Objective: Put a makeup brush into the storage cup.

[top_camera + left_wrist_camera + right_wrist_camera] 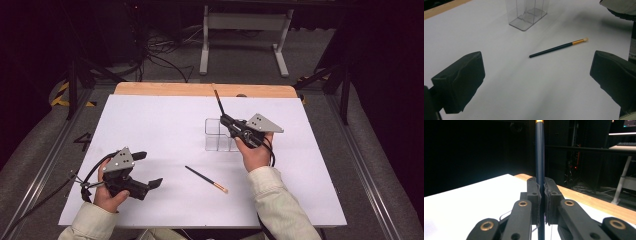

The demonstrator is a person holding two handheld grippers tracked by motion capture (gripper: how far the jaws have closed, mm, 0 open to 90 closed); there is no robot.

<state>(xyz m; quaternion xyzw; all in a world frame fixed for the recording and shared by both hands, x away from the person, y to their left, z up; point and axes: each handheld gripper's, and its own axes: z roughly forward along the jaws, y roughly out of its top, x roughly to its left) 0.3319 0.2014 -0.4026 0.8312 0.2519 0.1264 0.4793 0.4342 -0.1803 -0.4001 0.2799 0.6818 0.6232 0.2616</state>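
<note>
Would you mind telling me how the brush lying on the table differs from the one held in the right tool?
The loose brush lies flat on the white table, untouched; the held brush is clamped in the right tool and points up and away over the clear organiser. The loose brush sits near the open left tool. Both have a dark handle and a gold band.

Left claw [150, 170] gapes wide; right claw [227, 121] is clamped tight.

Hand-held gripper [541, 195] clamps dark brush handle [539, 157], seemingly upright.
</note>
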